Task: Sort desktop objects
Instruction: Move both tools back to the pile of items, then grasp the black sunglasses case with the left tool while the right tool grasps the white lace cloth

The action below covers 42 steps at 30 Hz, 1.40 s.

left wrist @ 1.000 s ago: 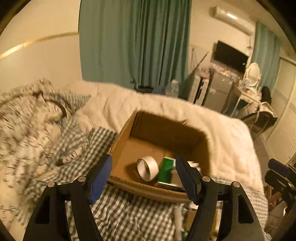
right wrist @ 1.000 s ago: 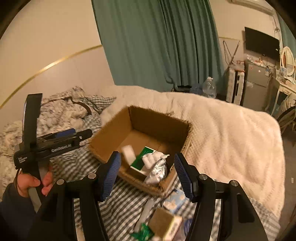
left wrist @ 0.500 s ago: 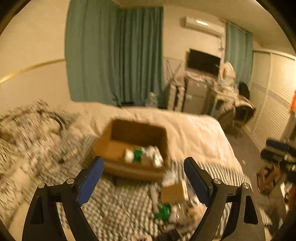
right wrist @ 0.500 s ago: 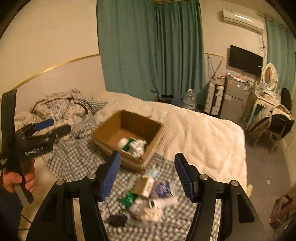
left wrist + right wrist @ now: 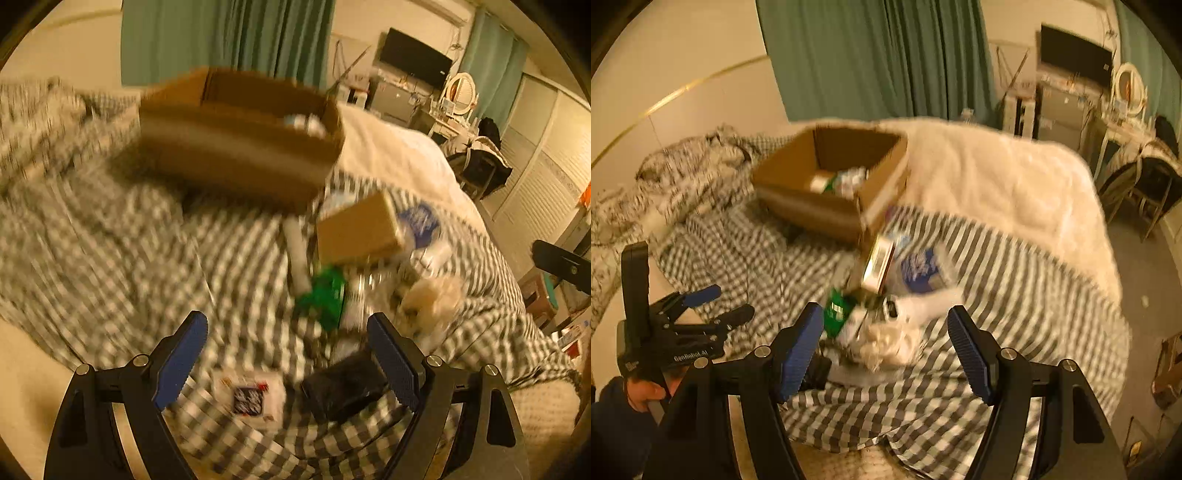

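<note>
1. Left hand-held gripper point(image 5: 286, 360) was spread wide and empty, low in the left wrist frame over the checked bedcover point(image 5: 110, 240). Right hand-held gripper point(image 5: 886, 343) was likewise wide apart, carrying nothing, low centre of the right wrist frame.
2. Cardboard box point(image 5: 831, 184) sat on the bed at upper centre, a few items already inside. The unsorted pile point(image 5: 882, 314) lay just below it at mid-frame: small brown carton point(image 5: 356, 230), green packet point(image 5: 325, 295), black object point(image 5: 340, 387), white card point(image 5: 251, 397), crumpled white wad point(image 5: 886, 343).
3. Risk: both views were motion-blurred, so item edges were hard to judge; a closing might land between items or pinch the cloth.
4. Risk: items touched and overlapped; lifting one could drag or scatter its neighbours.
5. Risk: soft bedding gives underfoot; pressing down could sink thin items like the card, or tip the box.
6. Risk: both grippers pointed toward the same pile and could collide.
</note>
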Motion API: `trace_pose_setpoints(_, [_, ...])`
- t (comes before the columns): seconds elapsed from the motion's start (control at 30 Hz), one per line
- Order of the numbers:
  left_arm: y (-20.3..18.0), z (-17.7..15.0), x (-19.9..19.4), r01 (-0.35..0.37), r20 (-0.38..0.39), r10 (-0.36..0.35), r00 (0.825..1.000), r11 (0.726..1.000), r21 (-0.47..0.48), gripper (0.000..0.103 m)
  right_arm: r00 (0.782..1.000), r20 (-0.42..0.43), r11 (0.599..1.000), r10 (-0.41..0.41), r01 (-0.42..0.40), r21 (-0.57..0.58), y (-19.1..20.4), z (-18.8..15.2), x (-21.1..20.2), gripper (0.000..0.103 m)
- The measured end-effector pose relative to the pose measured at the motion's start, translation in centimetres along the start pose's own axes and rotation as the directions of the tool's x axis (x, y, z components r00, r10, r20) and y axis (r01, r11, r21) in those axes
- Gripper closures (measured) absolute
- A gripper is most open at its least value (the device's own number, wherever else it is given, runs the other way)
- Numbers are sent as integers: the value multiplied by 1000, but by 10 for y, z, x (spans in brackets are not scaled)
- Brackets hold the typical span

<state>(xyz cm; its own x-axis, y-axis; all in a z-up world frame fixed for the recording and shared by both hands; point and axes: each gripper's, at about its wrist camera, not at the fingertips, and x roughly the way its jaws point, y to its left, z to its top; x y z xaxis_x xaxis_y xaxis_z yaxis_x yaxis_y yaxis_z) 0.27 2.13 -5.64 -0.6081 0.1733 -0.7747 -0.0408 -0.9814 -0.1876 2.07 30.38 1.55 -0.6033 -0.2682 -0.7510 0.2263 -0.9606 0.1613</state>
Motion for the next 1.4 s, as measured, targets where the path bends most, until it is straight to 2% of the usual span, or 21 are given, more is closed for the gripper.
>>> trace_pose_setpoints(0.07, [2, -17, 17, 35, -47, -35, 998, 999, -11, 12, 999, -33, 1000, 7, -7, -1, 0, -9, 22, 34])
trace_pose_setpoints(0.17, [6, -38, 36, 164, -81, -167, 983, 985, -44, 12, 998, -58, 1000, 4, -5, -15, -2, -26, 49, 34])
trace_pose_setpoints(0.3, [-5, -42, 55, 223, -133, -228, 965, 974, -51, 12, 987, -158, 1000, -19, 17, -17, -5, -45, 75, 33])
trace_pose_setpoints(0.5, [-36, -43, 55, 240, -137, -227, 964, 967, 83, 12, 982, -187, 999, -10, 2, -39, -3, -39, 91, 34])
trace_pose_setpoints(0.63, [-42, -47, 71, 209, -181, -190, 965, 973, 94, 12, 966, -257, 999, -18, 9, -34, -6, -40, 113, 34])
trace_pose_setpoints(0.77, [-35, -50, 83, 215, -213, -197, 957, 974, 66, 14, 967, -252, 999, -30, 25, -23, -8, -39, 115, 35])
trace_pose_setpoints(0.83, [-34, -51, 81, 224, -206, -208, 956, 973, 59, 16, 969, -244, 999, -29, 25, -22, -7, -38, 114, 46])
trace_pose_setpoints(0.9, [-35, -52, 79, 227, -196, -211, 958, 972, 64, 16, 968, -249, 1000, -24, 19, -24, -7, -39, 115, 68])
trace_pose_setpoints(1.0, [-38, -55, 76, 236, -182, -220, 958, 969, 74, 16, 968, -247, 999, -33, 23, -42, -3, -41, 116, 80])
trace_pose_setpoints(1.17, [-41, -59, 66, 217, -147, -203, 968, 972, 87, 16, 976, -212, 997, -52, 40, -60, 1, -45, 104, 86])
trace_pose_setpoints(1.4, [-38, -67, 39, 189, -59, -183, 981, 973, 134, 16, 987, -146, 996, -68, 58, -68, 15, -52, 78, 86])
